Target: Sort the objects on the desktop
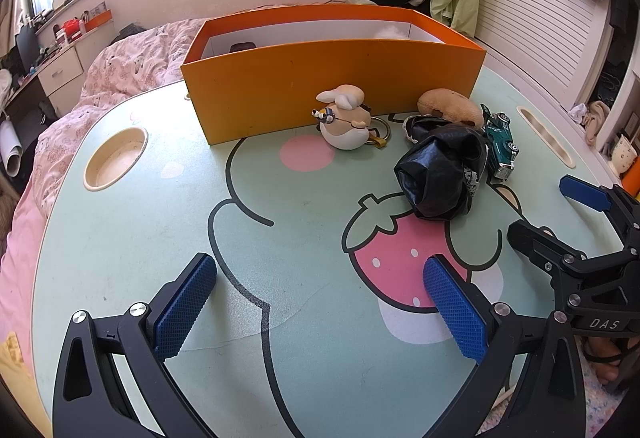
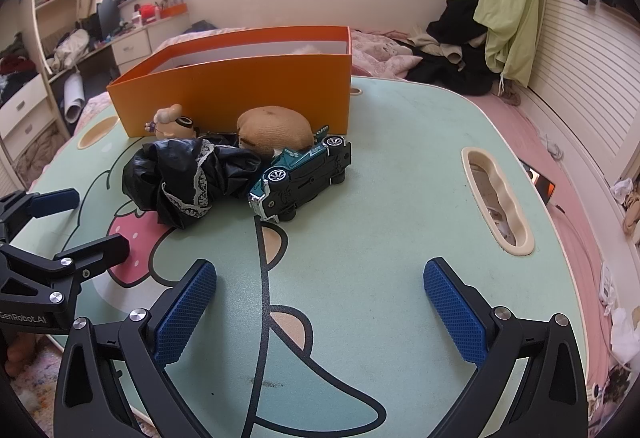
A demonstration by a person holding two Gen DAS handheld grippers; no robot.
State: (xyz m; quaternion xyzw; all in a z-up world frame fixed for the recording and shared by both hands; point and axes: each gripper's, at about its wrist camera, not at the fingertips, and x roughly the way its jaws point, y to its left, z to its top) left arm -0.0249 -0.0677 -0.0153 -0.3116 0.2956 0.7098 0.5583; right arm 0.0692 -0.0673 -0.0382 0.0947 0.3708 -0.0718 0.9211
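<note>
Left wrist view: left gripper (image 1: 320, 302) spread wide, nothing between the blue pads (image 1: 184, 306), hovering over the mint cartoon table (image 1: 120, 238). Right gripper (image 2: 320, 310) also spread wide and empty. All items sit well ahead of both sets of fingers, bunched against the front wall of the orange box (image 1: 332, 78). Black lace-trimmed cloth bundle (image 1: 440, 174) lies nearest the left gripper, ahead and to its right. Green toy car (image 2: 300, 178) is tipped on its side, underside facing the right wrist camera, long axis running diagonally from near-left to far-right, chrome end nearer; it touches the cloth. Tan plush (image 2: 274, 128) lies behind the car, against the box. White duck figure (image 1: 344, 118) with a key ring stands left of the cloth, just beside the box. Something dark inside the box, probably an item, unclear.
</note>
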